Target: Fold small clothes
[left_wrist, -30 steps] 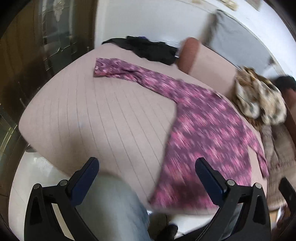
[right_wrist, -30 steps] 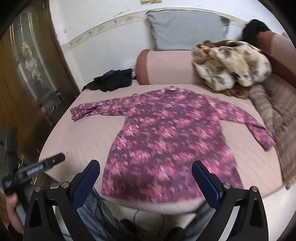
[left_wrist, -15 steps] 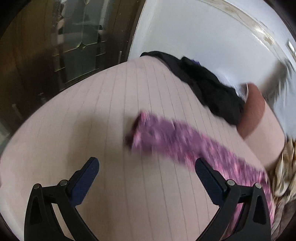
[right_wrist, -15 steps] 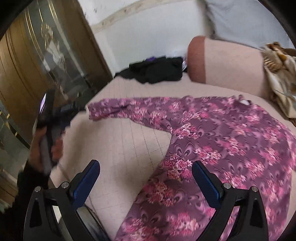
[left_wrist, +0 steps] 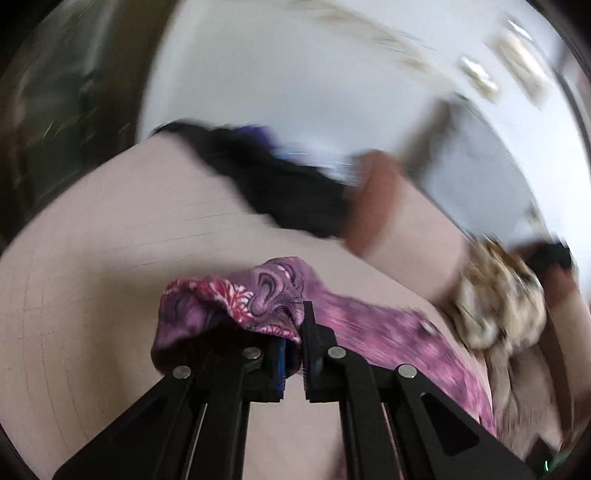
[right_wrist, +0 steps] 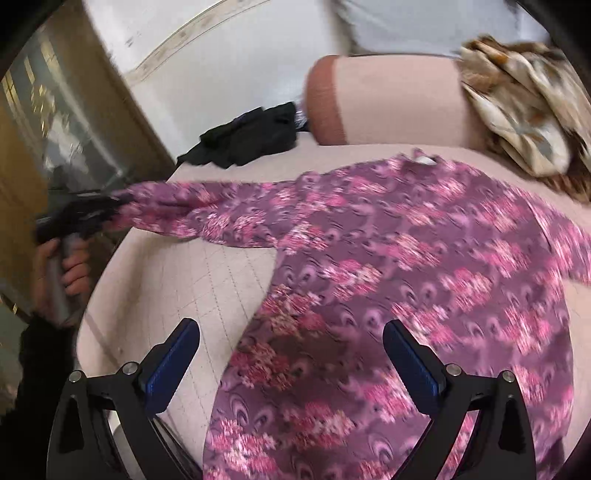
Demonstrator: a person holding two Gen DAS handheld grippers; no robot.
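A purple long-sleeved top with a pink flower print [right_wrist: 388, 280] lies spread flat on a pale pink, grid-quilted mattress [right_wrist: 207, 280], its neck towards a pink bolster with a rust-brown end [right_wrist: 369, 103] and its hem hanging at the near edge. The left gripper [left_wrist: 293, 332], black with blue pads, has just been closing and now has its fingers pressed together on the cuff of the sleeve [left_wrist: 236, 302] that stretches out to the side; the cuff bunches up over the fingertips, lifted a little off the mattress, while the rest of the sleeve trails away to the right towards the body of the top. In the right wrist view that same gripper shows as a dark blurred shape at the sleeve's end, held by the person's left hand [right_wrist: 62, 273] in a dark sleeve just beyond the mattress edge. The right gripper [right_wrist: 291, 354] hovers above the lower side of the top near where the sleeve joins the body, its fingers spread wide and nothing between them; whether the pads touch the cloth cannot be told. A crumpled black garment [right_wrist: 247, 136] lies at the far corner of the mattress beside the bolster's brown end. A rumpled cream-and-brown patterned cloth [right_wrist: 524, 110] rests against the bolster to the right, and a grey cushion [right_wrist: 424, 26] leans on the white wall behind it.
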